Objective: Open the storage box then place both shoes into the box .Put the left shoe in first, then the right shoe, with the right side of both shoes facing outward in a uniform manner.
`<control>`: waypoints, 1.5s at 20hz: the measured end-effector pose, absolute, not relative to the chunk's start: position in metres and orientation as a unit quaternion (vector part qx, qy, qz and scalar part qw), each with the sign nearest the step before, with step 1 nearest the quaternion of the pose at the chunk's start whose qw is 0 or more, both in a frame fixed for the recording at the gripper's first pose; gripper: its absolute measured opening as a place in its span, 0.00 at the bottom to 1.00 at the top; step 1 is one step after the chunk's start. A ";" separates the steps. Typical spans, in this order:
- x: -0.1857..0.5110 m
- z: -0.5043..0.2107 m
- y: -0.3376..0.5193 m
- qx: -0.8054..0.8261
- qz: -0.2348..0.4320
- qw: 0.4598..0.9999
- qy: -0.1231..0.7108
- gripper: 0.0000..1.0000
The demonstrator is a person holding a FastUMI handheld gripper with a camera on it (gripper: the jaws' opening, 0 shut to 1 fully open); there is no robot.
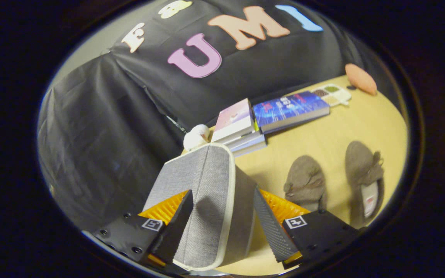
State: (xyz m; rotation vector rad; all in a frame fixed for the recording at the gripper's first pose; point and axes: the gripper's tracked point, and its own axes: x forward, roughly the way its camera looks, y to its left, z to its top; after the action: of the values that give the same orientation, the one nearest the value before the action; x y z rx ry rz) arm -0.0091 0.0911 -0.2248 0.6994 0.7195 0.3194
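Two fingers: the gripper (222,227) has its fingers on either side of a grey fabric panel, one against each face; they appear to press it, so the jaws stand only as far apart as the panel is thick.
Storage box lid (207,200): this grey woven panel with a pale trimmed edge runs forward from between the fingers and stands tilted up off the table; I take it for the lid or flap of the storage box, though the body of the box is hidden beneath it.
Table (323,139): light wooden top, bare between the box and the shoes.
Left-hand shoe (305,183): a brown soft shoe lying just beyond the right finger, sole side down, beside the box.
Right-hand shoe (363,181): a second brown shoe next to the first, near the table's right edge, its pale insole showing; the two lie side by side, close but apart, both outside the box.
White round thing (196,137): sits just past the top of the lid, at the table's back edge; too blurred to say what it is.
Stack of books (238,129): lies beyond the lid, pink cover on top.
Blue book (290,110): flat just beside the stack.
Paint palette (332,94): farther still, past the blue book.
Orange oval object (360,79): at the far corner, near the black cloth wall (102,127).
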 end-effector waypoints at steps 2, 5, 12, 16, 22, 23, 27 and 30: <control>-0.012 -0.230 0.092 0.378 0.152 0.846 0.345 0.99; -0.016 -0.237 0.094 0.437 0.151 0.815 0.349 1.00; -0.021 -0.232 0.105 0.524 0.164 0.756 0.357 0.71; -0.028 -0.226 0.112 0.527 0.175 0.743 0.374 0.41; -0.022 -0.223 0.106 0.512 0.159 0.764 0.359 0.04; -0.022 -0.223 0.105 0.504 0.158 0.769 0.359 0.04; -0.023 -0.208 0.106 0.483 0.161 0.785 0.353 0.04; -0.022 -0.177 0.112 0.475 0.173 0.796 0.334 0.04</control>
State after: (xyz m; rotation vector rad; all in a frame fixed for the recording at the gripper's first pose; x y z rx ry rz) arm -0.0219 0.1121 -0.1771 1.0201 0.7167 0.3707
